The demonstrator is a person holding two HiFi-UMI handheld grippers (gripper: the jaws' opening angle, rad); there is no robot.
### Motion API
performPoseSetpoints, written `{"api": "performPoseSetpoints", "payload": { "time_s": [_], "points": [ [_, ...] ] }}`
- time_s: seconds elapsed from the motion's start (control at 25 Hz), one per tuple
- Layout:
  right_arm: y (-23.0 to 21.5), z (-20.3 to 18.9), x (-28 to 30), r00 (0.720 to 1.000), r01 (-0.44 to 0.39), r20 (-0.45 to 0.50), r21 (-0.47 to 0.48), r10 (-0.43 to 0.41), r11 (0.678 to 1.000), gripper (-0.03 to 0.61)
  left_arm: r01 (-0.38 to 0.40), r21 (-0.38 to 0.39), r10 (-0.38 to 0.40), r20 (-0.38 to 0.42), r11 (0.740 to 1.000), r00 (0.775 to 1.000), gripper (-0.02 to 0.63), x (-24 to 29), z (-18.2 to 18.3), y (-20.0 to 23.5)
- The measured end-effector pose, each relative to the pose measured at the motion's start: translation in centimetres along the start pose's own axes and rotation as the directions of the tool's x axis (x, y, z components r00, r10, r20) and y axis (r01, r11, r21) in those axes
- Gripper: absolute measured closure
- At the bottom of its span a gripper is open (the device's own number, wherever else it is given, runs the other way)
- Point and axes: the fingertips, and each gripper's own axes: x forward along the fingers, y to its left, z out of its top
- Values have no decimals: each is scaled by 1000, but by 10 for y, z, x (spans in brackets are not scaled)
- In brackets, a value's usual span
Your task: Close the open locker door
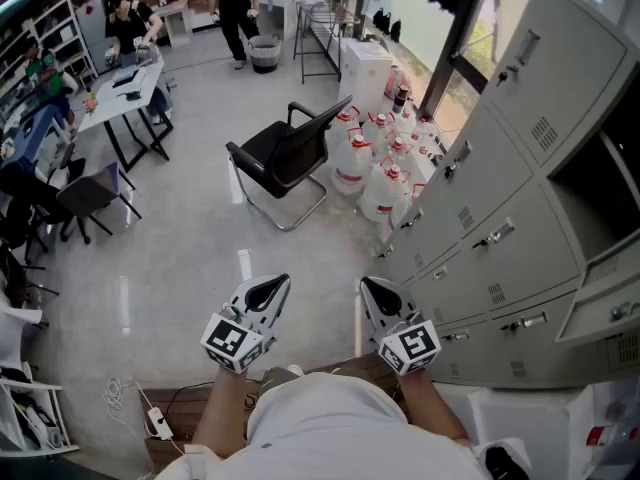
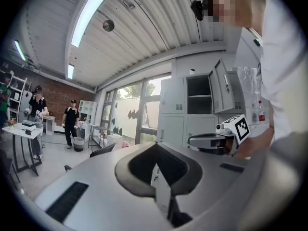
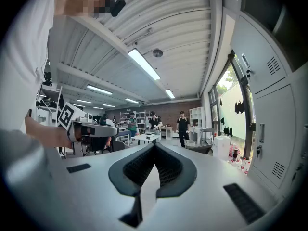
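A bank of grey lockers (image 1: 500, 198) runs along the right side of the head view. One upper compartment (image 1: 600, 193) stands open and dark, and its door (image 1: 600, 293) swings out toward me. In the left gripper view, the same open compartment (image 2: 199, 95) has its door (image 2: 222, 84) hanging to its right. My left gripper (image 1: 268, 288) and right gripper (image 1: 378, 290) are held side by side in front of my body, left of the lockers and touching nothing. Both are shut and empty, as the left gripper (image 2: 156, 165) and right gripper (image 3: 154, 162) show in their own views.
A black chair (image 1: 290, 153) stands on the floor ahead. Several water jugs (image 1: 385, 163) are grouped by the lockers' far end. Tables (image 1: 125, 93) and people (image 1: 235, 8) are at the back. A power strip and cable (image 1: 155, 423) lie on the floor by my left side.
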Motion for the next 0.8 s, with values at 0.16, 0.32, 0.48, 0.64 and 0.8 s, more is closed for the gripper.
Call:
{"api": "performPoseSetpoints", "payload": {
  "time_s": [0.16,0.32,0.48,0.64,0.8],
  "points": [
    [21,-1,21,1000,-18,-7,-1,18,1000,571,-7,-10,7,0,1000,1000,612,-17,-6,23],
    [35,-1,43,999,-22,26,3,22,1000,571,9,-16,-10,-23,1000,1000,611,-26,-18,46],
    [25,-8,44,999,9,42,34,-10,999,569,30,-32,-32,-42,999,999,611,-17,-27,55],
    [-9,-26,47,998,52,41,58,-54,997,569,59,-11,-59,-53,998,997,611,12,-36,60],
    [-50,-51,63,997,68,37,57,-70,996,569,67,-5,-68,-61,998,996,612,54,-59,72]
  ]
}}
